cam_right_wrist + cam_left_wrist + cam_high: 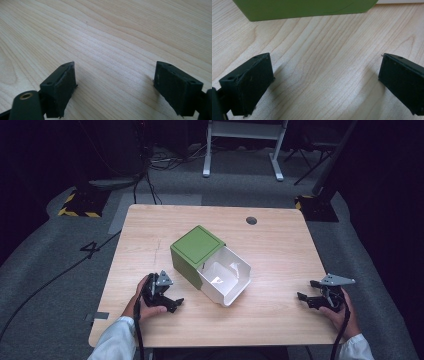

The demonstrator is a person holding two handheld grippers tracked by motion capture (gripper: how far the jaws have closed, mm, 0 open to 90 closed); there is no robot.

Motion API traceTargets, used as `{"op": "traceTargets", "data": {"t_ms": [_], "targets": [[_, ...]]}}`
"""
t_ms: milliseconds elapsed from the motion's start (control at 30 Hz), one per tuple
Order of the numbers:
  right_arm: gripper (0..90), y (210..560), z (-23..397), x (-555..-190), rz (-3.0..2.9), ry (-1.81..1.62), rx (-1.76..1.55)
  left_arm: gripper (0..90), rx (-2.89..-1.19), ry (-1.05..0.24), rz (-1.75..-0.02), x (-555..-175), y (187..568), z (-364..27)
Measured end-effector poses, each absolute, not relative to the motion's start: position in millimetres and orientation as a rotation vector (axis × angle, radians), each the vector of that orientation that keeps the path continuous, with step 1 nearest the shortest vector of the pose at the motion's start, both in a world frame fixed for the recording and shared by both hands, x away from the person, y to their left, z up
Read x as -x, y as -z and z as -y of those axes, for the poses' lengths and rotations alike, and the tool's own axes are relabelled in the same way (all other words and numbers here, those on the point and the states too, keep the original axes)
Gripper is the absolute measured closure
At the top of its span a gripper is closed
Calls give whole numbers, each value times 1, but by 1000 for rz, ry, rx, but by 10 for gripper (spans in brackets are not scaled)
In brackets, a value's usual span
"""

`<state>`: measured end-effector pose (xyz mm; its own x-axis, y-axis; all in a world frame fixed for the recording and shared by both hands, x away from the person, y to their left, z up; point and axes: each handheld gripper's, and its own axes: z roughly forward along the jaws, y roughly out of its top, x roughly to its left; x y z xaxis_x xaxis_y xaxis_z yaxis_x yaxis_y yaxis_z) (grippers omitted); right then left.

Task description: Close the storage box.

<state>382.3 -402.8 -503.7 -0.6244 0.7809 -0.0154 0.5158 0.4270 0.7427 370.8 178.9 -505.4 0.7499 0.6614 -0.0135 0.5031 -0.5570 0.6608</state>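
Your left gripper (167, 299) rested at the tabletop's (280, 245) seven o'clock, fingers (249, 85) apart and empty; your right gripper (314, 296) at four o'clock, likewise spread. At centre sat the green box (195, 251), its white drawer (225, 276) pulled out toward five o'clock. It looked light, rigid, smooth plastic; pinch the drawer's front wall. Grey carpet and cables lay beyond.

Sleeves: white, on both forearms
Left tool (170, 304): black, grey three-cornered plate, black cable
Right tool (306, 291): black, same plate and cable
Jaws: blocky, small screw holes
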Motion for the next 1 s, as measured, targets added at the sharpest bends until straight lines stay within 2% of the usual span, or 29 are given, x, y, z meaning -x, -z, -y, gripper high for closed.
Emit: {"op": "traceTargets", "data": {"t_ms": [667,1000], "targets": [[212,499,402,-383,-2316,-1021,-1076,0,-2285,-309,-869,-371,505,-179],[256,466,365,-381,-2402,-1180,-914,0,-2279,-315,-882,-370,505,-179]]}}
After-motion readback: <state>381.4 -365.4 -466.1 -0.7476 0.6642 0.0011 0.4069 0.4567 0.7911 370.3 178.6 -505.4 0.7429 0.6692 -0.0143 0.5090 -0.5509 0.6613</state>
